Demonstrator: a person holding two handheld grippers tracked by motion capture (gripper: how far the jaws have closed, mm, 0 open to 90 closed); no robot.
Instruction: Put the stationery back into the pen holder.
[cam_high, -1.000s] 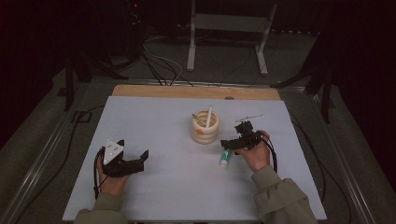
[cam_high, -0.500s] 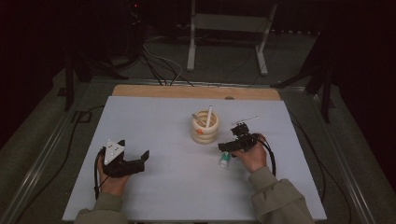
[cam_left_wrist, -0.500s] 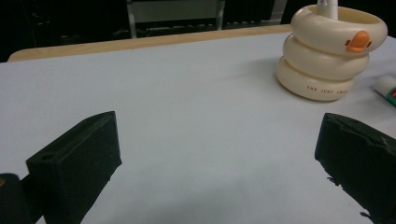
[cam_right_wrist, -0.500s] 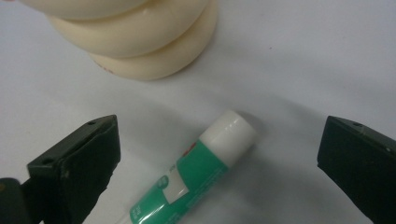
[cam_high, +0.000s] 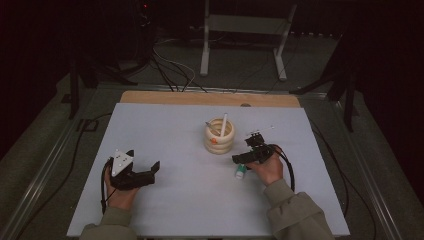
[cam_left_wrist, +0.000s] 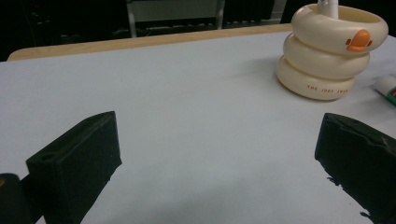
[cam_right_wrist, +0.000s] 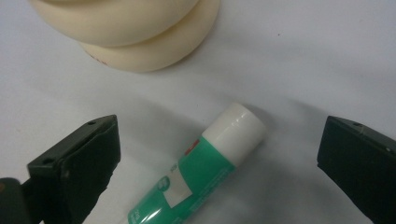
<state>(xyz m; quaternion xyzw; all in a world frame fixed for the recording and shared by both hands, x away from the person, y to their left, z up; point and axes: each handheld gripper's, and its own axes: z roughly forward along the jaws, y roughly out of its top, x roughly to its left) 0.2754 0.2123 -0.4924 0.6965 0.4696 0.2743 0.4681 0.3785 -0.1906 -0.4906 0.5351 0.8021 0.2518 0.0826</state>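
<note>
A green tube with a white cap (cam_right_wrist: 201, 177) lies flat on the white table top, cap toward the cream holder (cam_right_wrist: 126, 32). My right gripper (cam_right_wrist: 219, 154) is open, one jaw on each side of the tube and clear of it. From above, the right gripper (cam_high: 239, 160) hovers just over the tube (cam_high: 240, 173), right of the ringed cream holder (cam_high: 219, 136), which has a white pen standing in it. My left gripper (cam_high: 150, 170) rests open at the front left with nothing between its jaws. In its own view the left gripper (cam_left_wrist: 219, 154) faces the holder (cam_left_wrist: 334, 56).
The white table top (cam_high: 175, 125) ends in a wooden strip (cam_high: 210, 98) at the far edge. Cables trail from both grippers. A metal stand (cam_high: 240, 30) and cables sit on the dark floor beyond the table.
My right gripper has shifted a little left and toward the person, coming down over the green tube. The left gripper has stayed put.
</note>
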